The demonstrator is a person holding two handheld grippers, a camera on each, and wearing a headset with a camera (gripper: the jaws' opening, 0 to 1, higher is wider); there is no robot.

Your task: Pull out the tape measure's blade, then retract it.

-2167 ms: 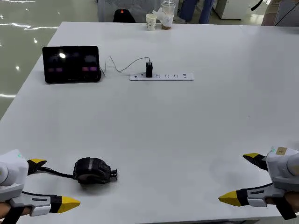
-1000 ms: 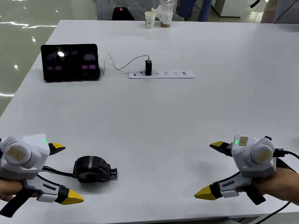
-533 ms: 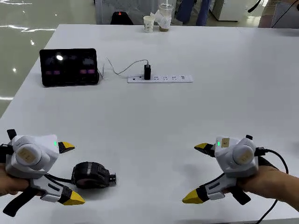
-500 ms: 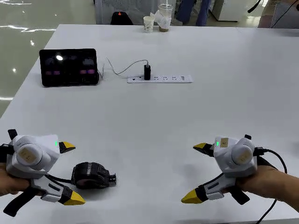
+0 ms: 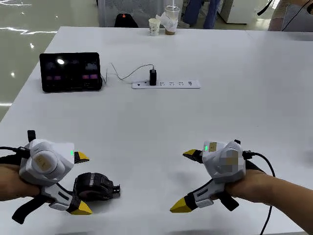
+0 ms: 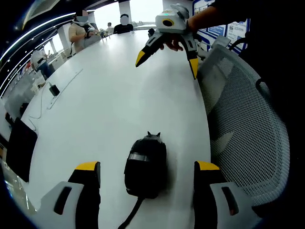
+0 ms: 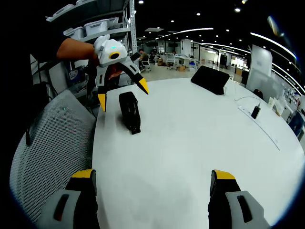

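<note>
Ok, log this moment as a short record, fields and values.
tape measure: black, lying on the white table, blade not drawn out
left hand-held gripper: open, jaws either side of the tape measure, not touching it
right hand-held gripper: open, holding nothing, aimed toward the tape measure, apart from it
far side of table: dark tablet, white power strip with a plugged-in charger, paper cups
</note>
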